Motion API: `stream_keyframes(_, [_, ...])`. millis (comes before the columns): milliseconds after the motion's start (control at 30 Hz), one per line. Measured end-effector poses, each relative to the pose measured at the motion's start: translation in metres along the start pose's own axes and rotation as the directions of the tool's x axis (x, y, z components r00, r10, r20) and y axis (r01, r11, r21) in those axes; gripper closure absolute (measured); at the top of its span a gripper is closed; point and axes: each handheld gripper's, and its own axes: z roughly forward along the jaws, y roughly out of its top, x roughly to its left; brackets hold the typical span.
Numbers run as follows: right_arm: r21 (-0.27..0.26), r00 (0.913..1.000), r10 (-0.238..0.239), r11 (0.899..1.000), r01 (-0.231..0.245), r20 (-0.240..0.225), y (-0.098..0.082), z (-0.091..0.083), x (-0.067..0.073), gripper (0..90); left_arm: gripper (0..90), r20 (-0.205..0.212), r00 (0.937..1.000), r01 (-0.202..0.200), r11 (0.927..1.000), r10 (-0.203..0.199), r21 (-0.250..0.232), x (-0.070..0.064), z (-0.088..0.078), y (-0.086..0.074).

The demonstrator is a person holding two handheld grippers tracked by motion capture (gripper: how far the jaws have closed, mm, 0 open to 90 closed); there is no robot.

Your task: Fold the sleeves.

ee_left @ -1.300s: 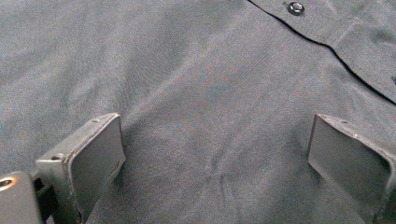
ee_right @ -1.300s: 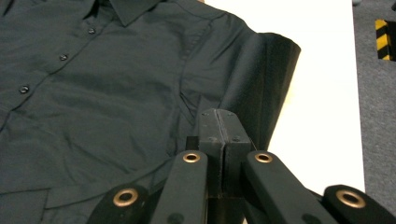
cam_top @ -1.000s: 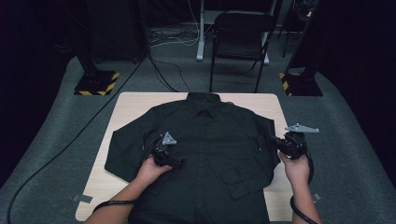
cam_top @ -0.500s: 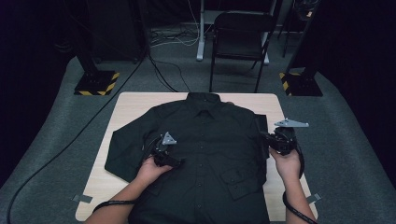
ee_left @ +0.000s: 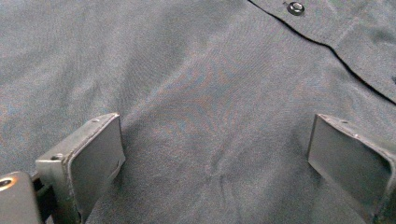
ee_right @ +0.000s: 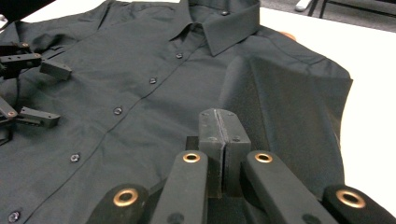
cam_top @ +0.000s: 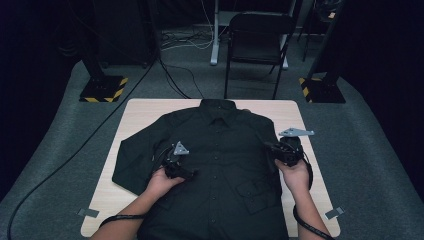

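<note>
One shirt (cam_top: pixel 220 165), one table (cam_top: pixel 140 112), one chair (cam_top: pixel 257 37), two grippers.

Up close, the dark shirt (ee_left: pixel 196 93) lies flat beneath the left gripper (ee_left: pixel 215 154), its fine weave catching a faint sheen. The two jaws stand wide apart, one at the lower left and one at the lower right, with bare cloth between them and nothing pinched. Their flat inner faces look grey and a little worn. A soft crease runs up through the cloth between them. Toward the upper right, the stitched edge of the placket (ee_left: pixel 327 46) slants across, and a small dark button (ee_left: pixel 295 7) sits near the top edge.
</note>
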Motion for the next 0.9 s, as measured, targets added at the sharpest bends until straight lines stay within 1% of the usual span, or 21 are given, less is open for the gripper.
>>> stream_keyframes(333, [0.023,0.999,-0.027,0.999,0.028,-0.035,0.005,0.019,0.017,89.5,3.6,0.0,1.0,0.0,1.0,0.0,0.0,0.0,0.0,0.0])
stream_keyframes(567, [0.029,0.9964,-0.045,0.998,0.048,-0.072,0.009,0.033,0.033,89.5,3.5,0.0,1.0,0.0,1.0,0.0,0.0,0.0,0.0,0.0])
stream_keyframes(900, [0.061,0.9923,-0.076,0.995,0.082,-0.098,0.014,0.054,0.052,89.5,3.4,0.001,1.0,0.001,1.0,-0.001,0.0,0.0,0.0,0.0])
